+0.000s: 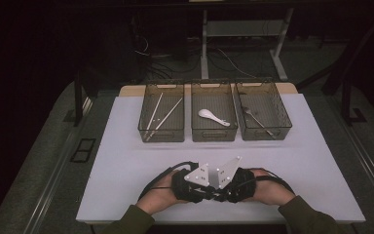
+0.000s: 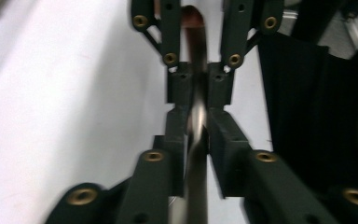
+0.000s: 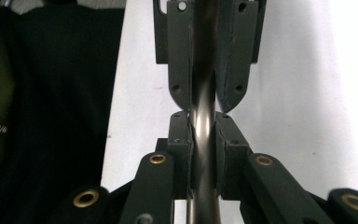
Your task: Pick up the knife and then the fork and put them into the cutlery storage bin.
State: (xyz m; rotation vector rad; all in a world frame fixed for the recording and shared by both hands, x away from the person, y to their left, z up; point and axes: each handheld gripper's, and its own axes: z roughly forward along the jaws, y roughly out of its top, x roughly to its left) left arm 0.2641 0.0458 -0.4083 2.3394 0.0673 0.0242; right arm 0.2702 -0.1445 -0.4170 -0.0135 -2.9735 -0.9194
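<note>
From above, your left gripper (image 1: 200,191) and right gripper (image 1: 224,191) meet tip to tip at the table's (image 1: 126,146) near edge. In the left gripper view, its jaws clamp a metal utensil handle (image 2: 196,121). In the right gripper view, its jaws pinch the same handle (image 3: 204,116).
</note>
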